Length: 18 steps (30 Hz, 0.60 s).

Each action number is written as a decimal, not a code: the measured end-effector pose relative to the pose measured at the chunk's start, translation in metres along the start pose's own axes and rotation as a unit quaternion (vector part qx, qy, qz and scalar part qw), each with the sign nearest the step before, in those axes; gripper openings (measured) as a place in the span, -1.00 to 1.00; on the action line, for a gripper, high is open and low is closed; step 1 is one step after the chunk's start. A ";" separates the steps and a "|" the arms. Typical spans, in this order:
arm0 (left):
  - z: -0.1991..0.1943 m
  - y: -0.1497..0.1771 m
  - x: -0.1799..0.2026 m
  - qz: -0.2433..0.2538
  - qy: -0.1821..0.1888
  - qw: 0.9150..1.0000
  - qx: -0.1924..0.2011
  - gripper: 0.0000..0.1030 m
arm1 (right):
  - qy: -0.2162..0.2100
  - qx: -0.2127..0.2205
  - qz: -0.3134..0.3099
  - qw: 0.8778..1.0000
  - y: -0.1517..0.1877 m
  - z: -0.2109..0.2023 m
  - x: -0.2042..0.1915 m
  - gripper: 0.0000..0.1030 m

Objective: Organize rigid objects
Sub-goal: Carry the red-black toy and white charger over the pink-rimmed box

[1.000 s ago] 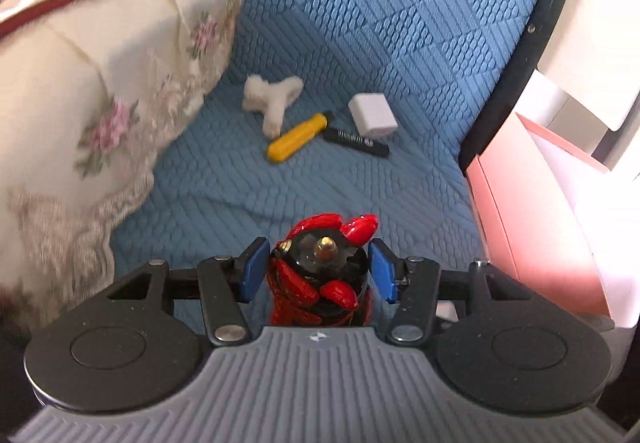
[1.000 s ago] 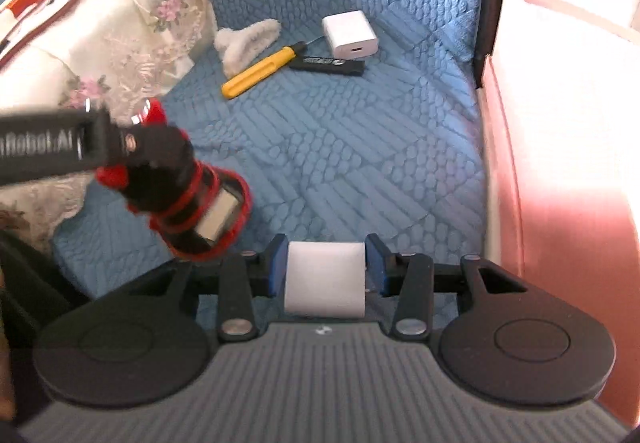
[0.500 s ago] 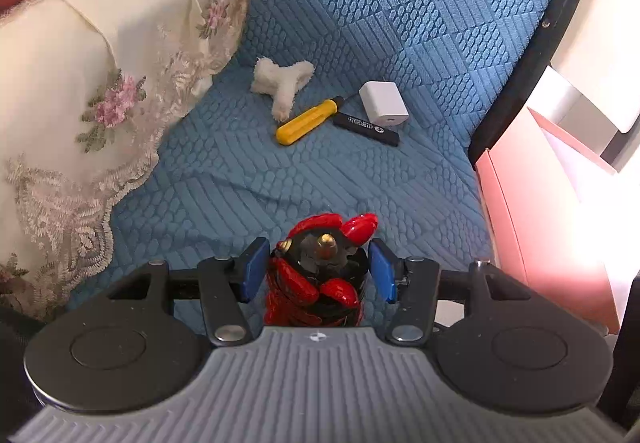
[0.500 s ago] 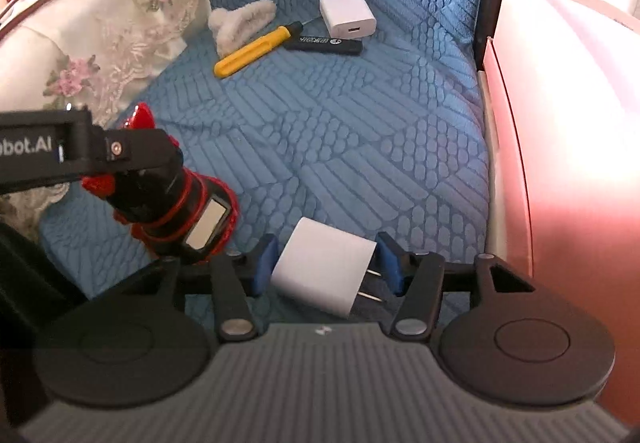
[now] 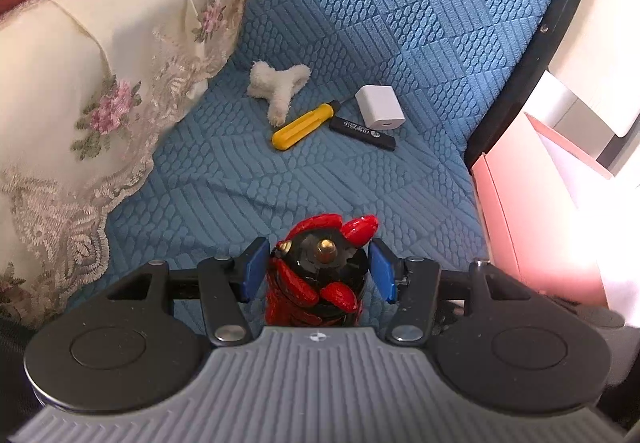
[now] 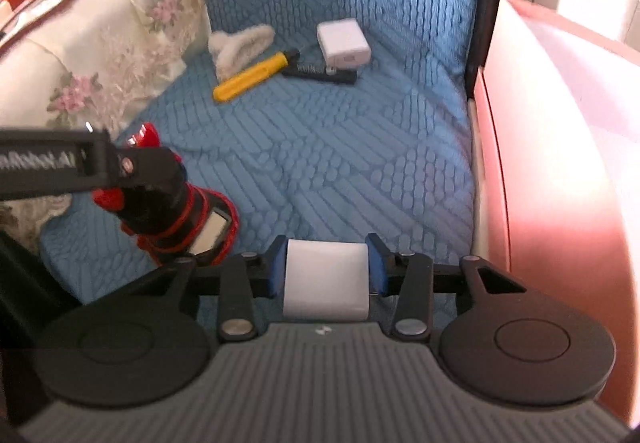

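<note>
left wrist view: the left gripper (image 5: pixel 316 275) is clamped on a red and black figurine (image 5: pixel 320 275), held above the near part of the blue cushion (image 5: pixel 360 23). far off lie a fluffy white toy (image 5: pixel 278 89), a yellow screwdriver (image 5: pixel 302 126), a black stick (image 5: pixel 362 128) and a white charger (image 5: pixel 380 108), grouped close together.

right wrist view: the right gripper (image 6: pixel 326 269) has its jaws closing on a white block (image 6: pixel 326 283), both pads against its sides. the figurine sits to the left; a pink box (image 6: pixel 532 163) stands right. the step looks like carrying both items; next calls for setting them by the far group or in the box.
</note>
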<state>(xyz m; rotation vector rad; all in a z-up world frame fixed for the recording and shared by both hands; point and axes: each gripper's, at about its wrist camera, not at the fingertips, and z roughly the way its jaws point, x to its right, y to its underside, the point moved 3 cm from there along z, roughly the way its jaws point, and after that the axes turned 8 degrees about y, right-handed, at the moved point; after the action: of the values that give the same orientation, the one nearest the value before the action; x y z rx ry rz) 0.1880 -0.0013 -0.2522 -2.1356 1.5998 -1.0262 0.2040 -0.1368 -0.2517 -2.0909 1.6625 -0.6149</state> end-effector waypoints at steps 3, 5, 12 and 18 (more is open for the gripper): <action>-0.002 -0.002 0.003 0.004 0.005 1.000 0.004 0.17 | 0.001 0.015 0.003 1.000 -0.008 -0.005 0.002 -0.13; -0.004 -0.004 0.006 0.004 0.010 1.000 -0.001 0.17 | 0.008 0.023 -0.001 1.000 -0.012 -0.011 0.004 -0.13; -0.027 -0.019 0.025 0.019 0.028 0.999 0.002 0.17 | -0.014 0.032 0.012 0.999 -0.024 -0.043 0.014 -0.13; -0.055 -0.046 0.056 0.035 0.041 0.998 0.024 0.17 | -0.022 0.043 0.026 0.999 -0.041 -0.081 0.036 -0.13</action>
<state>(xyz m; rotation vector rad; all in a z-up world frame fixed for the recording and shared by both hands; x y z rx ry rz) 0.1906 -0.0264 -0.1647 -2.0170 1.6572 -1.1302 0.1986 -0.1660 -0.1587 -1.9808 1.6320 -0.6094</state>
